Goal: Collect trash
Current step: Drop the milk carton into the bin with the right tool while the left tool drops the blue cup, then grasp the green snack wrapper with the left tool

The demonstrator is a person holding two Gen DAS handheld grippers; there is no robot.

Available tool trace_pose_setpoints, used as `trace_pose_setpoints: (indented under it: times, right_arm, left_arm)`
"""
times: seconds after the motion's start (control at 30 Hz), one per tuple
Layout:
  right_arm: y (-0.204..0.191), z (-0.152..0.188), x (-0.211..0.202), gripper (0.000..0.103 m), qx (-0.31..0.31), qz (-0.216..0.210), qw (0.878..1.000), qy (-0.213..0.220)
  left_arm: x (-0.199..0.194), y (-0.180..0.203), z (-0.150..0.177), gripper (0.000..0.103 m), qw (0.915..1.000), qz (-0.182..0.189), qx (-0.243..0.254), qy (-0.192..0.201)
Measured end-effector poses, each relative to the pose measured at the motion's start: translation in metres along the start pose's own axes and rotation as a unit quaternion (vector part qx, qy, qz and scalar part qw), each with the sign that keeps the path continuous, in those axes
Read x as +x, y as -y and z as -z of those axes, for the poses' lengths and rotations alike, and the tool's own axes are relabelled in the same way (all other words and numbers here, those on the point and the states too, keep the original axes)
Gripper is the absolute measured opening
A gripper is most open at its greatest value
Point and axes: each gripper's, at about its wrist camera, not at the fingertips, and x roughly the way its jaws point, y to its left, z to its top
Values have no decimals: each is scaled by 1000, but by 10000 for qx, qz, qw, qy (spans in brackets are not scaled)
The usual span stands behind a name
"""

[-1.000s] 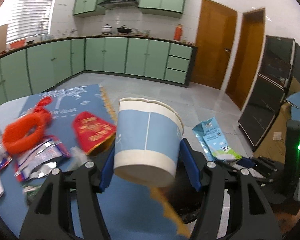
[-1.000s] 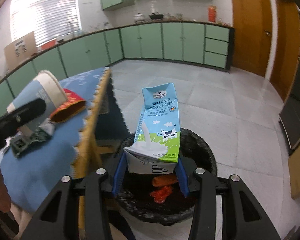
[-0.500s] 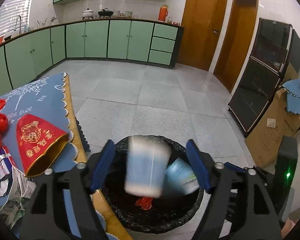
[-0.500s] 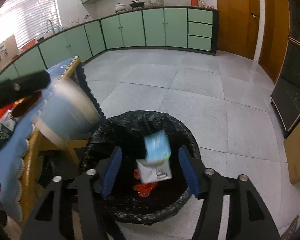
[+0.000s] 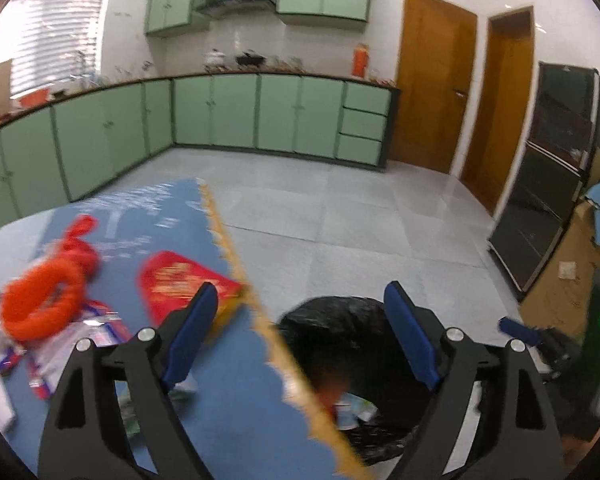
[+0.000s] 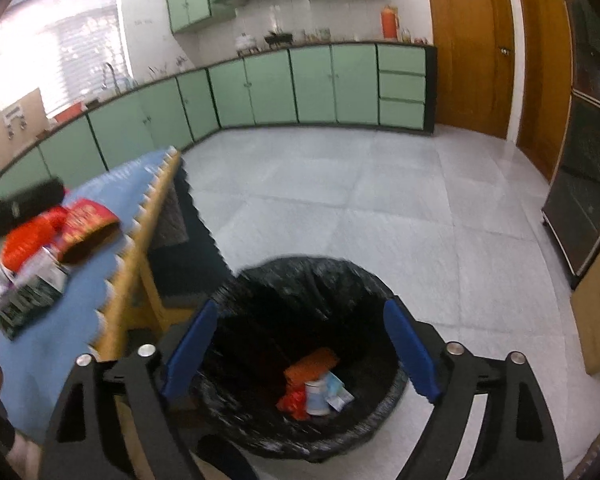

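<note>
1. The left gripper had its blue-padded fingers spread wide with nothing between them; it hung over the scalloped edge of the table under a blue cloth.
2. The right gripper was likewise spread and empty, directly above the round bin lined with a black plastic bag.
3. Bin contents, right wrist view: a blue-and-white paper cup on its side, a pale blue milk carton touching it, a crumpled red wrapper and an orange packet, all at the bottom.
4. The bin stood on the floor just beside the table edge.
5. On the cloth lay a red cone-shaped paper packet with gold print, an orange-red ring-shaped piece and clear plastic wrappers, the wrappers partly under the ring.
</note>
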Motion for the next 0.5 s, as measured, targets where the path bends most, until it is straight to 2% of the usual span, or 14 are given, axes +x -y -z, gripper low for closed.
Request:
trace_pose_setpoints:
  times: [0.13, 0.27, 0.5]
  right_arm:
    - [-31, -15, -16, 91, -69, -272, 9990, 333]
    - [-71, -23, -27, 92, -308, -518, 9962, 621]
    - [-124, -24, -28, 92, -616, -872, 9922, 647]
  left_arm:
    - [-27, -32, 3, 83, 9985, -516, -27, 200]
    - [-51, -67, 15, 83, 9956, -894, -122, 236]
    - [-63, -106, 47, 83, 9938, -1068, -293, -44]
